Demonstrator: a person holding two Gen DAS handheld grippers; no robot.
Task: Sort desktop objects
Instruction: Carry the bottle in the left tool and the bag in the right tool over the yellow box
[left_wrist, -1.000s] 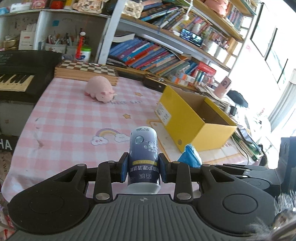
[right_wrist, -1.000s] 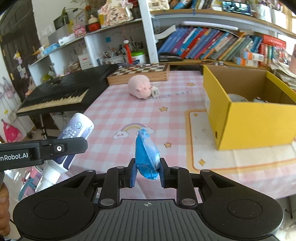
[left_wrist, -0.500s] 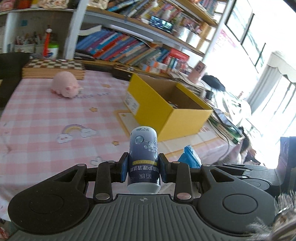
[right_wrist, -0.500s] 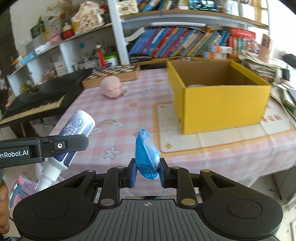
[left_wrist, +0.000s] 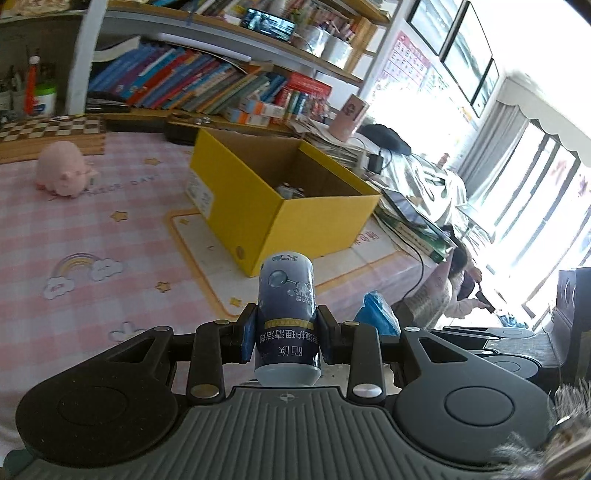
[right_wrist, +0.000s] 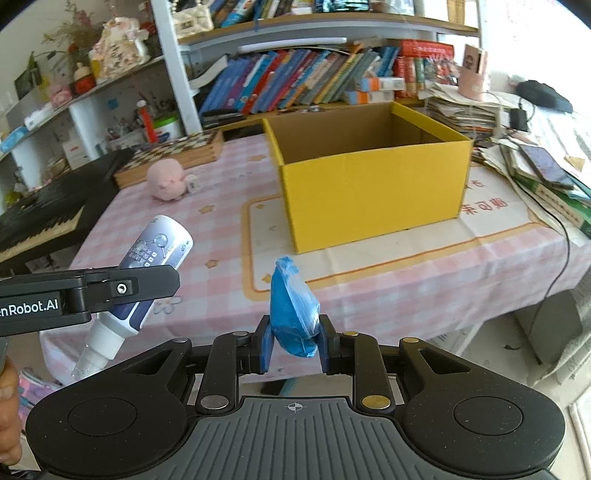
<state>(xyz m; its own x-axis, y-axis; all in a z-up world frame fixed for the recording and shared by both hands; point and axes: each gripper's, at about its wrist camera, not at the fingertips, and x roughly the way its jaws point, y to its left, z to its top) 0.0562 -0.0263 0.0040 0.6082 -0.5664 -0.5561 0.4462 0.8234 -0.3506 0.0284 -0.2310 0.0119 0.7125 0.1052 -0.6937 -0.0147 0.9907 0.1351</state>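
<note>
Fingers of the left gripper (left_wrist: 286, 338) are closed against the sides of a dark blue bottle (left_wrist: 286, 314), which stands with its flat base pointing away from the camera; in the right wrist view the same bottle (right_wrist: 147, 266) tilts with its white nozzle hanging down, held off the near edge of the table. Beside it, the right gripper (right_wrist: 294, 345) pinches a blue plastic-wrapped packet (right_wrist: 291, 314) between its blue pads (right_wrist: 266, 345), the packet's twisted top pointing up. Both items hang in the air in front of the pink checked tablecloth (right_wrist: 236, 177). Farther back, an open yellow cardboard box (right_wrist: 369, 192) sits on a cream mat with an orange border (right_wrist: 369, 254), and some small items lie in its bottom, too dim to identify. To the left of the box, a pink pig toy (right_wrist: 166, 181) rests on the cloth near a wooden chessboard (right_wrist: 173, 155). A black keyboard (right_wrist: 40, 210) stands at the far left, and bookshelves (right_wrist: 314, 77) fill the wall behind.
</note>
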